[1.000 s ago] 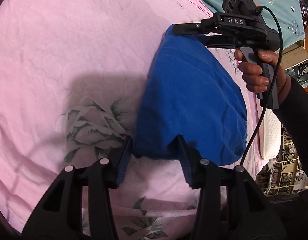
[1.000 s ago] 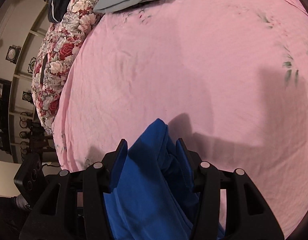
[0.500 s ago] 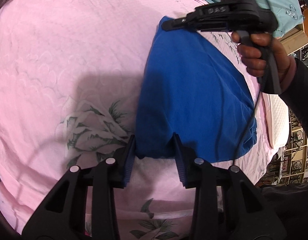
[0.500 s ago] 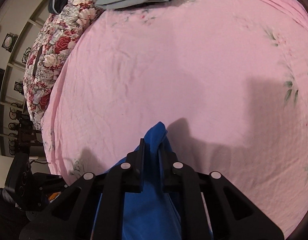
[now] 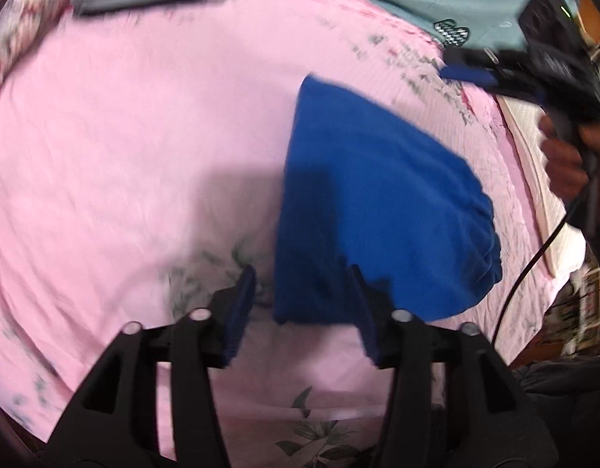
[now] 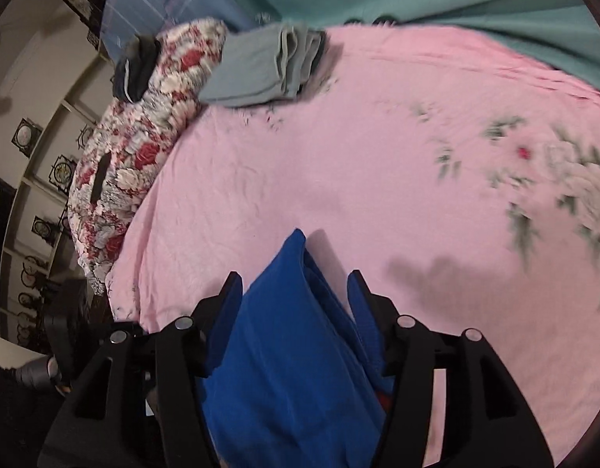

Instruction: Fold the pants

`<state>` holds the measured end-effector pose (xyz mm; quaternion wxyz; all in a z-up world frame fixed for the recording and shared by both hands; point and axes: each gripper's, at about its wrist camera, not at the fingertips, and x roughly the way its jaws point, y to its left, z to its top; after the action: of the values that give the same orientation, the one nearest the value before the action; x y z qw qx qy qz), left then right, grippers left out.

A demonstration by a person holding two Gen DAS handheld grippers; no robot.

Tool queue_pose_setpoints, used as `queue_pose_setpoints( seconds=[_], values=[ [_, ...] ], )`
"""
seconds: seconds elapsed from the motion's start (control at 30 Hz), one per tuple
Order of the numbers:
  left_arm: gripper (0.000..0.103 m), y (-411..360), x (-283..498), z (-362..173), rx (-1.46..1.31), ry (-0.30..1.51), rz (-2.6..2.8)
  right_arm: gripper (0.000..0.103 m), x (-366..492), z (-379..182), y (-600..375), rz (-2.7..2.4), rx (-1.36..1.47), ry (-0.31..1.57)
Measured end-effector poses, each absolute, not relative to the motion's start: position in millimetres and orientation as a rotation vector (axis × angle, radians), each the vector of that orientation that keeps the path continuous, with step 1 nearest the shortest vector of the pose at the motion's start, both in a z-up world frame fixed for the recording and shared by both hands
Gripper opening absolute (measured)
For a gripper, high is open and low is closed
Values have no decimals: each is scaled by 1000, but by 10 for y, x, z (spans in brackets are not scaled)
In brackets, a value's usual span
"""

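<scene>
Pants: the blue pants (image 5: 374, 202) are lying folded into a compact bundle on the pink bed sheet (image 5: 136, 163), toward its right side in the left wrist view
Left gripper (image 5: 300, 304): its fingers are spreading apart over the near edge of the pants, one pad on each side of that corner, and are not pressing on the cloth
Right gripper (image 6: 296, 292): its fingers are likewise opening, with a pointed fold of the pants (image 6: 292, 351) sitting between them, loose and not pinched
Person: a hand (image 5: 565, 163) is gripping the right gripper's handle at the far right
Bed: a folded grey garment (image 6: 268, 66) is lying near a floral quilt (image 6: 140, 136) at the far side
</scene>
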<state>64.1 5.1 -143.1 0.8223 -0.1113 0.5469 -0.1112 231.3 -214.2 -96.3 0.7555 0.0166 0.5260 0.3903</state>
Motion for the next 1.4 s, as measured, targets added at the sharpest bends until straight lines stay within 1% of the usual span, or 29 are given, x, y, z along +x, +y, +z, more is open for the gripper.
queue_pose_setpoints(
  seconds=[0.03, 0.07, 0.13, 0.17, 0.33, 0.6, 0.73, 1.1, 1.17, 1.27, 1.4],
  values=[
    [63, -36, 671, -1332, -196, 1131, -239, 57, 2198, -930, -2279, 842, 57, 1141],
    [65, -134, 697, -1261, -166, 1109, -254, 57, 2135, -924, -2359, 834, 73, 1143],
    [79, -255, 758, -1162, -128, 1080, -285, 57, 1952, -952, -2523, 812, 109, 1151],
    [80, -360, 798, -1126, -110, 1067, -303, 57, 1861, -980, -2590, 793, 115, 1155],
    [81, -740, 889, -1216, -45, 1105, -375, 57, 1535, -1109, -2789, 738, 170, 1163],
    [81, -863, 952, -1401, -40, 1173, -384, 57, 1240, -1200, -2919, 742, 196, 1163],
    [81, -938, 978, -1456, -25, 1184, -382, 57, 1221, -1229, -2954, 740, 210, 1161],
    [86, -984, 991, -1501, 12, 1199, -379, 57, 1296, -1261, -3059, 693, 208, 1153],
    [86, -1000, 990, -1517, 23, 1199, -378, 60, 1313, -1280, -3093, 623, 181, 1140],
    [87, -1028, 989, -1538, 41, 1200, -378, 61, 1368, -1395, -3163, 538, 181, 1159],
    [89, -1047, 986, -1559, 58, 1200, -384, 61, 1420, -1601, -3244, 508, 254, 1219]
  ],
)
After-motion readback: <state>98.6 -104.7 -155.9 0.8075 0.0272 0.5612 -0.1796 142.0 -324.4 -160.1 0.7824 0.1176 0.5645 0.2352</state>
